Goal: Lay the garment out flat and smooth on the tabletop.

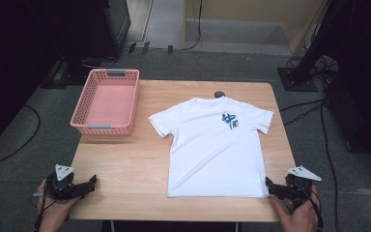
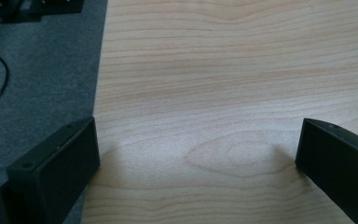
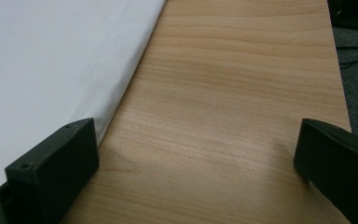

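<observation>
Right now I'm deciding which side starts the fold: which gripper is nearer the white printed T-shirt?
Right. The right gripper sits beside the white printed T-shirt at its near hem corner; the left gripper is across bare wooden table.

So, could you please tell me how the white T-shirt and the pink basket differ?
The T-shirt is white with a blue print and lies spread flat mid-table by the right gripper; the basket is pink, rigid, walled and empty at the far left corner. Both rest on the wooden table.
</observation>
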Motion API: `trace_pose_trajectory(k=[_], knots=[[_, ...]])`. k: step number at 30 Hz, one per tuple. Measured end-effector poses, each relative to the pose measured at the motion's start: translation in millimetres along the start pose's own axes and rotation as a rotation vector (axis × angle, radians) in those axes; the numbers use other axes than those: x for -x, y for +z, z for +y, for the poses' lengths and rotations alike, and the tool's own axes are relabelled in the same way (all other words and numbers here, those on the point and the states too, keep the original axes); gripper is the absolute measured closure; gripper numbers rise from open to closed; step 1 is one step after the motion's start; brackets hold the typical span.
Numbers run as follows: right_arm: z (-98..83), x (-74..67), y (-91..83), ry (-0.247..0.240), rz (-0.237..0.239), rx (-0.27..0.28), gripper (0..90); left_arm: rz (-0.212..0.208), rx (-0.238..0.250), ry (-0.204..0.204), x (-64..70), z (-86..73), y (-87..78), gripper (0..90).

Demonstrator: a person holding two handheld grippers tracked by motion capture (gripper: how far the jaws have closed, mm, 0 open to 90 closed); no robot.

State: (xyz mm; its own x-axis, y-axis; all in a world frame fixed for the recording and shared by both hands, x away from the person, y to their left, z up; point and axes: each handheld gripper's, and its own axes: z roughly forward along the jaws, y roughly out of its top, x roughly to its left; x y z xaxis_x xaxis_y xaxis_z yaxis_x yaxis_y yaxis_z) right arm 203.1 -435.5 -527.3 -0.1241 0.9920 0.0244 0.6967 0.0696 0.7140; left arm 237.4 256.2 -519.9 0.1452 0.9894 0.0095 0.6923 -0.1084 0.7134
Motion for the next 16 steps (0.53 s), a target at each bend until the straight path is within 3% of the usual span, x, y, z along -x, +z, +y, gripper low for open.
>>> trace_pose_trajectory(k=[16], knots=[[0.0,0.0,0.0,0.000,0.000,0.000,0.0,0.016,-0.004,-0.027,-0.4,1.4,1.6,0.0]])
